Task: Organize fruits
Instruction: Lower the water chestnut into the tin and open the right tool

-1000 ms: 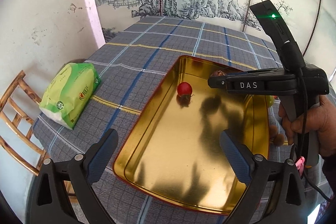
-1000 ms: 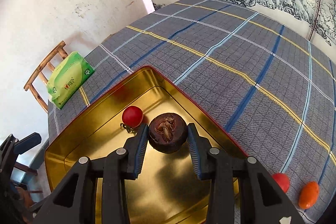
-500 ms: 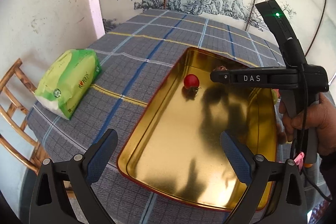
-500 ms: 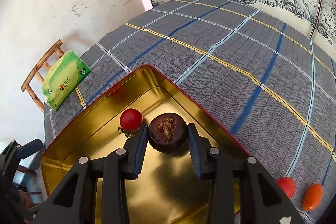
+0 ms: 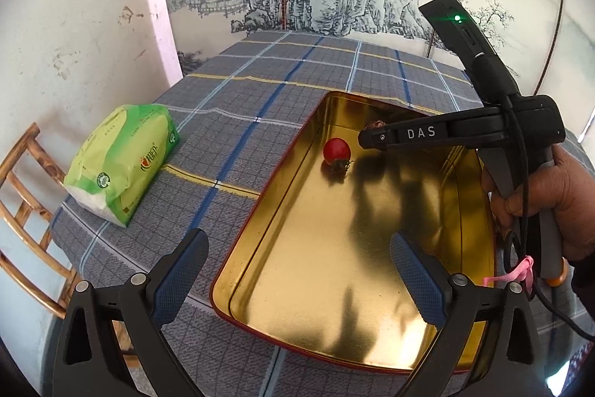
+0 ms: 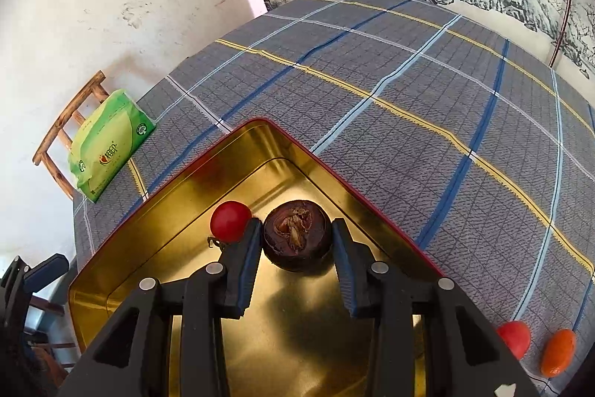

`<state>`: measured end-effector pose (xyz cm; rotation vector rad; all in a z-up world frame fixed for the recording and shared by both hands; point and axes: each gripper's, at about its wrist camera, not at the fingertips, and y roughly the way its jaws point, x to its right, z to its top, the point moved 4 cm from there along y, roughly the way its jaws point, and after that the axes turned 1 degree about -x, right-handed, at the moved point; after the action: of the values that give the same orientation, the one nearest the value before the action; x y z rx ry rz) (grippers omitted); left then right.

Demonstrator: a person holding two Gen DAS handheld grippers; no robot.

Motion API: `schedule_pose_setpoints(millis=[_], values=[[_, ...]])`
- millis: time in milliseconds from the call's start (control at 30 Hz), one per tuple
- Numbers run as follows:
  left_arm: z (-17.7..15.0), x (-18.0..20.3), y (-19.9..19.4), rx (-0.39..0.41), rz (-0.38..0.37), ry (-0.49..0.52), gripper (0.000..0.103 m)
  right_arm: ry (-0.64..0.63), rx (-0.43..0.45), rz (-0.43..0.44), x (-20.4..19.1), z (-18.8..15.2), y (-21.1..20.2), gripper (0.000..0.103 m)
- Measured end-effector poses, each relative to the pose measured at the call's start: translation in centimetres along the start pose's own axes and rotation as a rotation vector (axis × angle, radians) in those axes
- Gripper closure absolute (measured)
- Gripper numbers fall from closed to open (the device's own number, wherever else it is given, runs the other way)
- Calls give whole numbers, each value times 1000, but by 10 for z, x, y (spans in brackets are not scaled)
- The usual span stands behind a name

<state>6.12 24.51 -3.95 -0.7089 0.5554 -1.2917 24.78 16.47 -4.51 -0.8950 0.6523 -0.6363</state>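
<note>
Right now my right tongs [image 6: 295, 240] pinch the dark round fruit [image 6: 297, 233] across its firm middle (light, likely bruisable); left tongs [image 5: 297, 270] gape empty.

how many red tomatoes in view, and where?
2. One red tomato lies in the gold tray, beside the dark fruit in the right gripper. The other lies on the tablecloth, next to an orange fruit. More may be hidden.

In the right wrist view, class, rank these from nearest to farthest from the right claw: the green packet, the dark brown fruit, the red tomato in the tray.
1. Dark brown fruit: between the right claw's fingers, in the gold tray's far corner.
2. Red tomato: just left of the left finger.
3. Green packet: far left, at the table edge.
</note>
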Motion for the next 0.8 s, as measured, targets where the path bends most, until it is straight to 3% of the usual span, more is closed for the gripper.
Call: schedule_pose_setpoints(millis=[233,500,800], values=[[-1,-5,0,-4,-28,-35,5,0,8,-1,-2,4,0,67],[-3,-6,-3,-7,5,-22,5,13,36,21,-6,6,-10,66],[-6,-2,-11,-26,7,-10,5,36,138,94,-8,-16,-67,64]])
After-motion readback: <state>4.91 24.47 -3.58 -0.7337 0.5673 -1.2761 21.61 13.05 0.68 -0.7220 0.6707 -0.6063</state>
